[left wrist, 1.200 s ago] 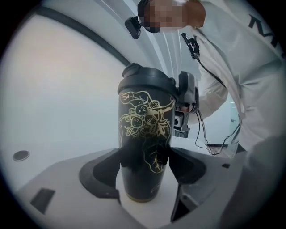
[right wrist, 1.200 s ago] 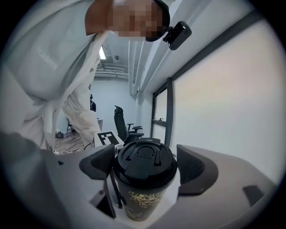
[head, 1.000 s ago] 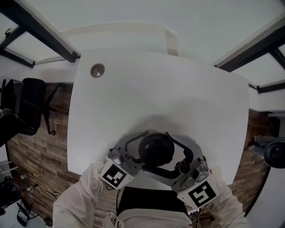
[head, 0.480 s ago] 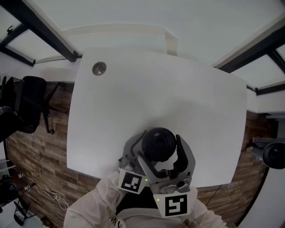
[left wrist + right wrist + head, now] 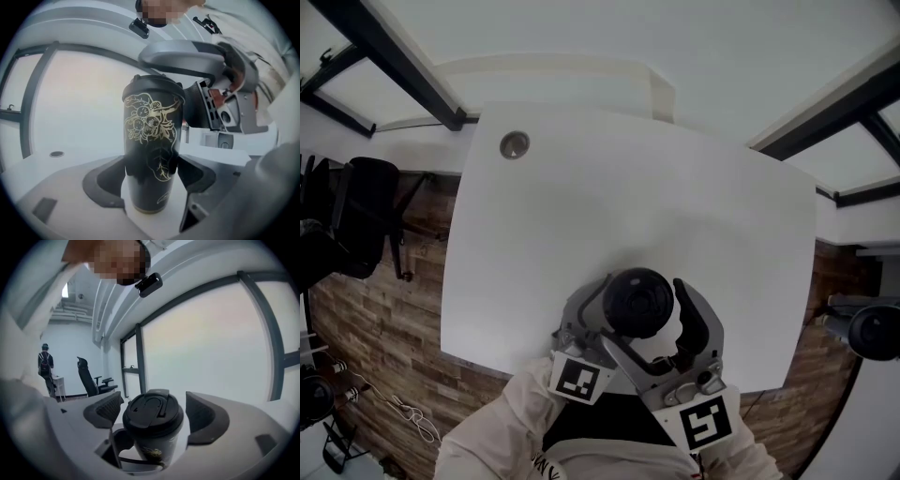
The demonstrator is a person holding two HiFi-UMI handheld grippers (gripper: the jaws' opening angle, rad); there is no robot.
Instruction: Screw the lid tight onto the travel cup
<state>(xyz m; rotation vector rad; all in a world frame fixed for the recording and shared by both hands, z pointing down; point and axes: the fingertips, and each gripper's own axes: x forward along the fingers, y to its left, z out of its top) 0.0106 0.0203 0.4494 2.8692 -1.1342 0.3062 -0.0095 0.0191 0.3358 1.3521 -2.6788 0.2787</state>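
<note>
White table, near edge: the cup stands upright, its lower body clamped between the left gripper jaws. The right gripper straddles the seated lid, jaws apart with a gap either side, gripping nothing. The tightening step looks in hand; next, the right should close on the lid and twist while the left holds firm. Farther off, a grommet

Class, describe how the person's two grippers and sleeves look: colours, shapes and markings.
The left gripper and right gripper are grey, with curved arms ending in dark pads, ribbed on the right one. Each carries a white cube printed with black square markers. The sleeves are white.
</note>
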